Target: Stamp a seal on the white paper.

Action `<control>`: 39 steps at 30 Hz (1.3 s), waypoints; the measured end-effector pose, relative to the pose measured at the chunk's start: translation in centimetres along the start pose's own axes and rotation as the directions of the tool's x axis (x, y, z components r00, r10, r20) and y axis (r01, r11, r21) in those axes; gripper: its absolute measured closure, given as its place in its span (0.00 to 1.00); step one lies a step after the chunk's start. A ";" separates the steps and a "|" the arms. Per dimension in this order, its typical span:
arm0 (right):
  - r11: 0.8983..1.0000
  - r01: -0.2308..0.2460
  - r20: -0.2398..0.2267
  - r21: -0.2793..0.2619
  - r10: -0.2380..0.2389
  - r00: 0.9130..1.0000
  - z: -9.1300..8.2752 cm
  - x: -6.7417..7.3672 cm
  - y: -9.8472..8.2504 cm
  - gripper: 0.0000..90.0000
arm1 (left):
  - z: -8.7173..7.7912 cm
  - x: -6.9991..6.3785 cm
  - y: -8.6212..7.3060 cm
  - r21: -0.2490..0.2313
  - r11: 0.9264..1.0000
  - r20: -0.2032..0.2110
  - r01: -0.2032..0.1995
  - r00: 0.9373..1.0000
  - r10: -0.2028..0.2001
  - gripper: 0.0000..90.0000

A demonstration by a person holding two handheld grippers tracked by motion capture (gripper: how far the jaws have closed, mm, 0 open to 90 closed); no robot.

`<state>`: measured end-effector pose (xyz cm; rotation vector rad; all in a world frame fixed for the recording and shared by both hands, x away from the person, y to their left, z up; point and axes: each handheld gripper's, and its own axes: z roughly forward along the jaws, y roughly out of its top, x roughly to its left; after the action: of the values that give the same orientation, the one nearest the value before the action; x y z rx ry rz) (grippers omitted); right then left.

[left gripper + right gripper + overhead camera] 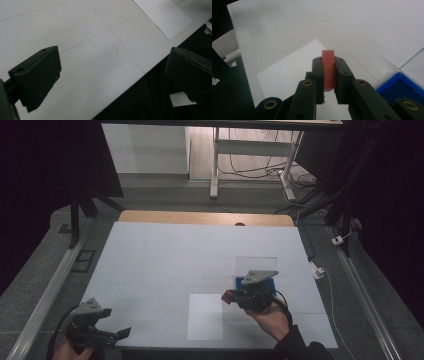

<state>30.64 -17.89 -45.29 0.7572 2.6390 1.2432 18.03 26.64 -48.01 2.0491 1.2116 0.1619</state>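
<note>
The right hand-held gripper (231, 297) was pinching a small red block (328, 71) between its two black jaws, the block standing upright with its top end clear of the jaw tips. In the high view the right hand-held gripper sat over the near right part of the surface (165, 255), its jaws pointing left toward a white sheet of paper (205, 316) that lay flat near the front edge. A blue tray (254, 283) lay just behind the right hand-held gripper, partly covered by its grey plate, with a clear upright panel (256, 265) directly beyond it.

The left hand-held gripper (120, 334) was held at the near left corner, jaws spread wide with nothing between them.

The surface was covered in white, marked with thin seam lines; a wooden edge (205, 217) showed along its far side. Grey carpet (35, 275) surrounded it. Metal rails (45, 300) ran along both sides, dark stands stood at the far corners, and a white table frame (250, 150) with loose cables stood beyond.
</note>
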 end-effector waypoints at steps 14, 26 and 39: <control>0.998 0.046 -0.029 0.047 -0.044 0.999 2.6 1.3 0.4 0.89 | 0.0 0.0 0.0 0.001 1.000 0.002 0.002 1.000 -0.002 0.00; 0.989 0.111 -0.057 0.100 -0.106 0.993 4.9 2.7 0.4 0.89 | 0.0 0.0 0.0 0.003 1.000 0.002 0.002 1.000 -0.002 0.00; 0.978 0.159 -0.081 0.138 -0.148 0.986 6.4 3.5 0.1 0.89 | 0.0 0.0 0.0 0.003 1.000 0.002 0.002 1.000 -0.002 0.00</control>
<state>29.72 -11.77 -49.04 0.5245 2.8069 1.0674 18.07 26.64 -48.03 2.0496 1.2136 0.1574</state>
